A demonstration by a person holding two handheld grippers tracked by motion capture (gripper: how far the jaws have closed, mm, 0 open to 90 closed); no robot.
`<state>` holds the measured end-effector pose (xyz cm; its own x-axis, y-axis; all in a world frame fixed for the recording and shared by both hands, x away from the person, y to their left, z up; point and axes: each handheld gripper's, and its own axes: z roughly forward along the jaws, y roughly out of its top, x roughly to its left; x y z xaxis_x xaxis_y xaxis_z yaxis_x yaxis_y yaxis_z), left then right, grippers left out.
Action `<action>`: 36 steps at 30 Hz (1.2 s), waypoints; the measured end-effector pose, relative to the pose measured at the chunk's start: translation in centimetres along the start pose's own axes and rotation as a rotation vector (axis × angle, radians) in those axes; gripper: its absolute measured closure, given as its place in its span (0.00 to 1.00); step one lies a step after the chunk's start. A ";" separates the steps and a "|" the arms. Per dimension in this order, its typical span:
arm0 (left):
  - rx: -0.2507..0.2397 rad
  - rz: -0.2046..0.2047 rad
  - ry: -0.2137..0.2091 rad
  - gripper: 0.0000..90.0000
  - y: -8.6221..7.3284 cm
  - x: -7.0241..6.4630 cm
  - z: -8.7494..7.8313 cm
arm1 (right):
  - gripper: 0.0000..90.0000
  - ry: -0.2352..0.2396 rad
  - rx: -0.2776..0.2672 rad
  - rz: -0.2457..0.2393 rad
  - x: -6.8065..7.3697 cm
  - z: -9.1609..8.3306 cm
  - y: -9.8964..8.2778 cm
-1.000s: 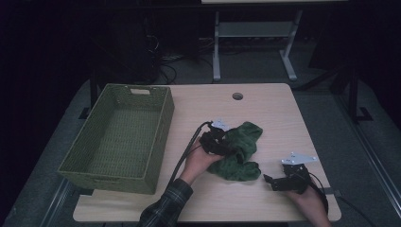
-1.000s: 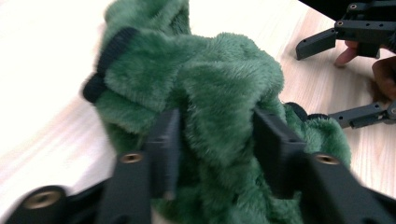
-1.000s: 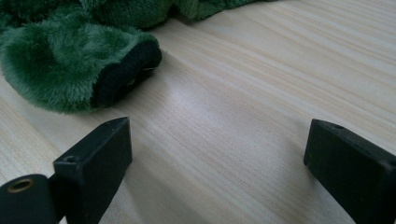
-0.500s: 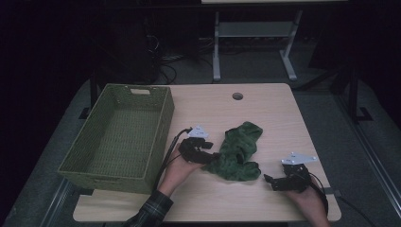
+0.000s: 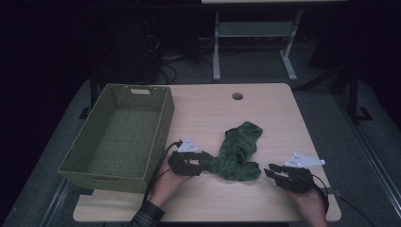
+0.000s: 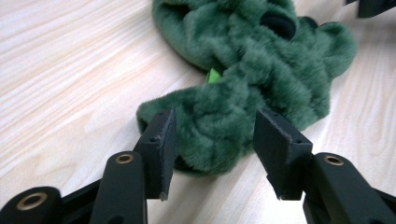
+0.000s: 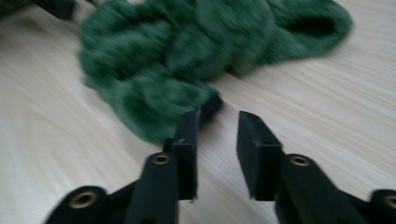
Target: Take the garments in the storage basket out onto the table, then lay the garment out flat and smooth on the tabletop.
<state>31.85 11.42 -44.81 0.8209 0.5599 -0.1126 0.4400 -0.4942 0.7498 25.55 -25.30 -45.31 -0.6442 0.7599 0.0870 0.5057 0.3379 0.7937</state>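
On the pale wood table (image 5: pixel 208 113) I note the largest item first: a green woven basket (image 5: pixel 120 135) at the left side, its near right corner just beside my left hand. Right of it, on bare wood, lies the green plush garment (image 5: pixel 236 151), crumpled into a long lump that runs from a rounded far end toward the table's middle down to a wider bunch at the near side. Its pile is deep and furry, dark green, thrown into thick folds; in the left gripper view a small bright-green tag shows in a crease near the centre and a dark opening shows at the far end. Part of it looks like a sleeve or leg with an open cuff, though I cannot tell which garment it is.

Left gripper (image 6: pixel 212 140): the jaws straddle the near-left lobe of the plush, with fabric filling the gap between them. The left pad (image 6: pixel 161 140) touches the pile; the other pad sits against the fur's edge. The jaws have just been closing a little, and I read this as a loose grasp on the plush.

Right gripper (image 7: pixel 217 140): low over the table at the near-right end of the plush, jaws just drawn in to a narrow gap, bare wood between them. Its left jaw tip touches the fabric's edge; nothing is gripped.
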 end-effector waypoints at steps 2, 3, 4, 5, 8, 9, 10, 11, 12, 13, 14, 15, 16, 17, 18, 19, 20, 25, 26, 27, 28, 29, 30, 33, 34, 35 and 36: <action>-0.005 0.004 0.002 0.60 0.0 0.0 0.1 | 0.88 0.033 -0.018 -0.007 0.3 0.1 0.4; -0.005 0.004 0.002 0.61 0.0 0.0 0.1 | 0.88 0.033 -0.018 -0.007 0.3 0.1 0.4; -0.012 0.007 0.002 0.64 0.0 -0.1 0.1 | 0.93 0.066 -0.023 -0.003 0.6 0.4 0.8; -0.014 0.029 0.008 0.66 0.1 -0.2 0.1 | 0.96 0.080 -0.019 -0.007 0.6 0.6 0.9; -0.012 0.045 0.023 0.74 0.4 -0.2 0.3 | 1.00 0.110 0.004 -0.014 0.9 1.3 1.2; -0.010 0.047 0.024 0.78 0.6 -0.2 0.4 | 1.00 0.122 0.013 -0.012 1.0 1.6 1.3; -0.011 0.047 0.024 0.83 0.7 -0.1 0.6 | 1.00 0.128 0.021 -0.012 1.1 1.8 1.4; -0.004 0.047 0.024 0.86 0.8 0.1 0.8 | 1.00 0.135 0.028 -0.017 1.2 2.1 1.4; 0.009 0.053 0.029 0.89 0.8 0.2 1.0 | 1.00 0.140 0.036 -0.025 1.3 2.4 1.5; 0.027 0.055 0.040 0.92 0.8 0.3 1.3 | 1.00 0.141 0.050 -0.025 1.4 2.7 1.5; 0.042 0.048 0.047 0.95 0.7 0.5 1.7 | 1.00 0.141 0.064 -0.021 1.6 3.0 1.5; 0.055 0.038 0.040 0.96 0.7 0.7 2.0 | 1.00 0.141 0.078 -0.021 1.6 3.3 1.5; 0.073 0.033 0.034 0.98 0.5 0.8 2.3 | 1.00 0.137 0.090 -0.030 1.7 3.6 1.4; 0.073 0.033 0.034 0.99 0.5 0.8 2.3 | 1.00 0.135 0.105 -0.035 1.7 3.9 1.4; 0.095 0.025 0.025 0.99 0.3 0.9 2.8 | 1.00 0.132 0.123 -0.042 1.8 4.2 1.3; 0.093 0.017 0.019 1.00 0.3 1.0 2.8 | 1.00 0.120 0.147 -0.054 1.9 4.6 1.2; 0.102 0.021 0.020 1.00 0.4 1.0 2.9 | 1.00 0.109 0.159 -0.065 2.0 4.8 1.1; 0.131 0.028 0.016 1.00 0.4 0.8 2.7 | 1.00 0.087 0.173 -0.063 2.2 4.6 1.2; 0.134 0.026 0.012 1.00 0.4 0.7 2.6 | 1.00 0.077 0.178 -0.071 2.2 4.6 1.3; 0.141 0.025 0.002 1.00 0.3 0.6 2.5 | 1.00 0.069 0.181 -0.072 2.2 4.5 1.2; 0.141 0.025 0.002 1.00 0.3 0.6 2.5 | 1.00 0.069 0.181 -0.072 2.2 4.5 1.2; 0.148 0.027 -0.003 1.00 0.2 0.5 2.3 | 1.00 0.058 0.188 -0.065 2.0 4.2 1.1; 0.149 0.023 -0.011 1.00 0.0 0.4 2.1 | 1.00 0.058 0.188 -0.065 2.0 4.2 1.1; 0.157 0.011 -0.038 1.00 -0.6 0.1 1.4 | 1.00 0.042 0.196 -0.052 1.6 3.7 0.9; 0.168 0.002 -0.052 1.00 -0.8 -0.1 1.0 | 1.00 0.027 0.203 -0.043 1.4 3.3 0.7; 0.168 0.002 -0.052 1.00 -0.8 -0.1 1.0 | 1.00 0.021 0.205 -0.039 1.3 3.0 0.5; 0.163 -0.009 -0.066 1.00 -1.1 -0.4 0.8 | 1.00 0.012 0.208 -0.035 1.2 2.8 0.4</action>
<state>31.30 11.23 -46.14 0.8364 0.5226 -0.1654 0.4961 -0.5935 0.6338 26.52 -22.70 -46.57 -0.6698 0.7393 0.0696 0.5894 0.4723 0.6554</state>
